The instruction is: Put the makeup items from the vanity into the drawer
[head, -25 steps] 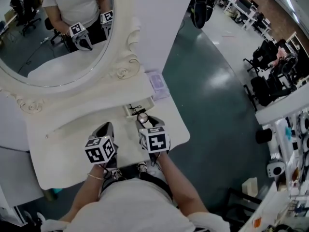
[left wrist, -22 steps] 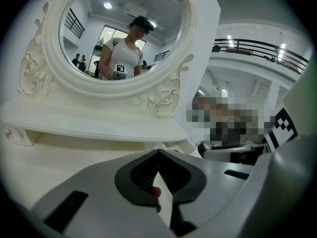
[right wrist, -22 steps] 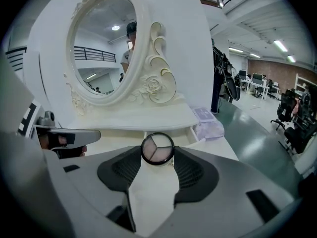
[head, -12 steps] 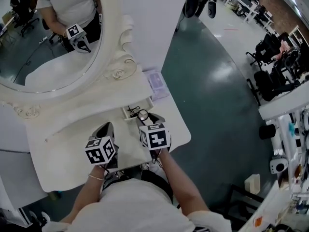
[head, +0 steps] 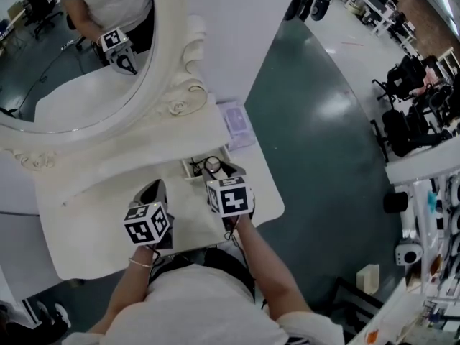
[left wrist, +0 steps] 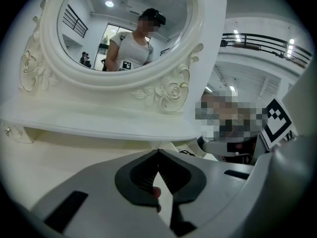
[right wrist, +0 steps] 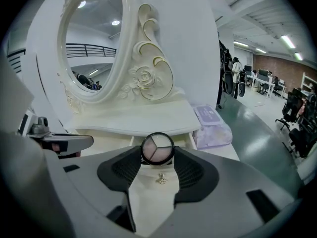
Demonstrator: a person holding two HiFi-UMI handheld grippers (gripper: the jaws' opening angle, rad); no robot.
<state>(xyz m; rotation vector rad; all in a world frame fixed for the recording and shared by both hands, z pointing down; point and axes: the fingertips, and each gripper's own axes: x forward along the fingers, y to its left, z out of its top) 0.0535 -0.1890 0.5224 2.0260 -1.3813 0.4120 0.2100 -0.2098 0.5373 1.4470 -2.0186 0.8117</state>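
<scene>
Big white vanity (head: 93, 214) fills the middle of the head view, its oval carved mirror (head: 72, 56) leaning off to the left and showing the person with a gripper. Under the mirror's shelf a small drawer (head: 192, 168) stands pulled out, and the shelf overhangs its back part. A pale lilac pack of wipes (head: 237, 124) lies on the top just to the right of the drawer.

Now the grippers. The left gripper (left wrist: 158, 151) hangs over the bare tabletop left of the drawer, apart from it, with its jaw tips pressed together.

The right gripper (head: 215, 171) points down at an angle toward the drawer, and it is pinching a round compact (right wrist: 157, 148) by its rim, one pad on either side. The compact is a disc, so it has no long axis; its clear face, with three pinkish wedges under it, tilts up and back toward the person. It sits over the front of the open drawer. Below it, between the jaws, a small gold knob (right wrist: 162, 179) glints.
</scene>
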